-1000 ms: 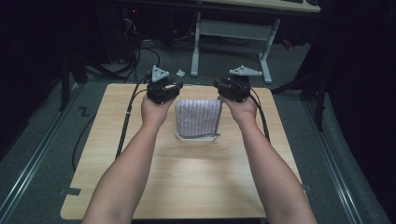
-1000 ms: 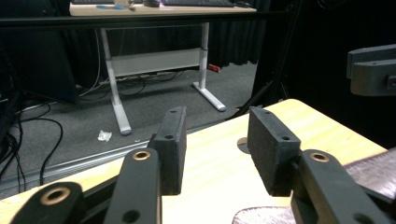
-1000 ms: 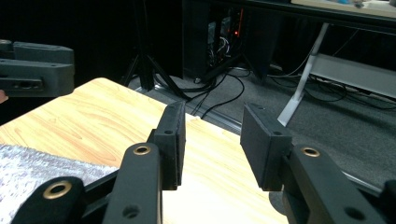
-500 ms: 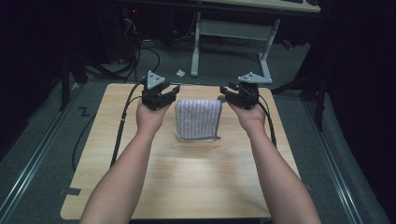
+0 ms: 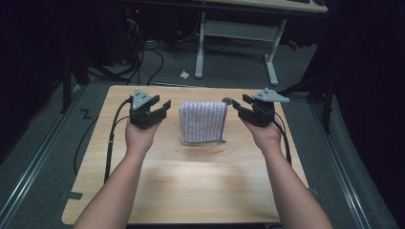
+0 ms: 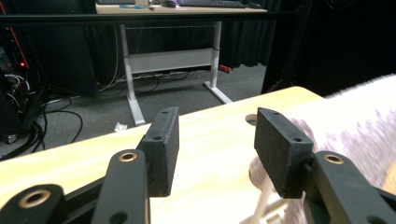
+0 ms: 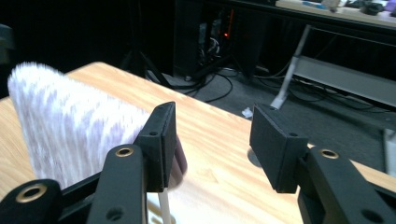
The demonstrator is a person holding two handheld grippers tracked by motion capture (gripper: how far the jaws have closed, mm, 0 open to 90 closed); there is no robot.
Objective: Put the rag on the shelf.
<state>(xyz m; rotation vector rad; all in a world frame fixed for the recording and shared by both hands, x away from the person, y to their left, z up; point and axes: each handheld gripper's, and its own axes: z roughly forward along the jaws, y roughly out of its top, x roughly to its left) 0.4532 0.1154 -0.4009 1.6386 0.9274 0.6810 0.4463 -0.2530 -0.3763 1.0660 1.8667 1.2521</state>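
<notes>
A folded white towel with thin purple stripes (image 5: 203, 121) lies flat near the middle of the wooden table (image 5: 191, 181). My left gripper (image 5: 161, 109) is held just left of it, open, with nothing between its jaws. My right gripper (image 5: 239, 109) is just right of the towel's far corner, also open and empty. In the left gripper view the left gripper (image 6: 217, 135) has the towel (image 6: 355, 121) off to its right. In the right gripper view the right gripper (image 7: 212, 135) has the towel (image 7: 74, 126) to its left, behind one pad.
A small round hole (image 5: 228, 100) sits in the tabletop by the towel's far right corner. Beyond the table stand a white desk frame (image 5: 234, 33) and floor cables (image 5: 143, 57). Bare tabletop stretches in front of the towel.
Both grippers have drawn outward from the towel's far corners to either side of it. The towel now lies free and flat.
</notes>
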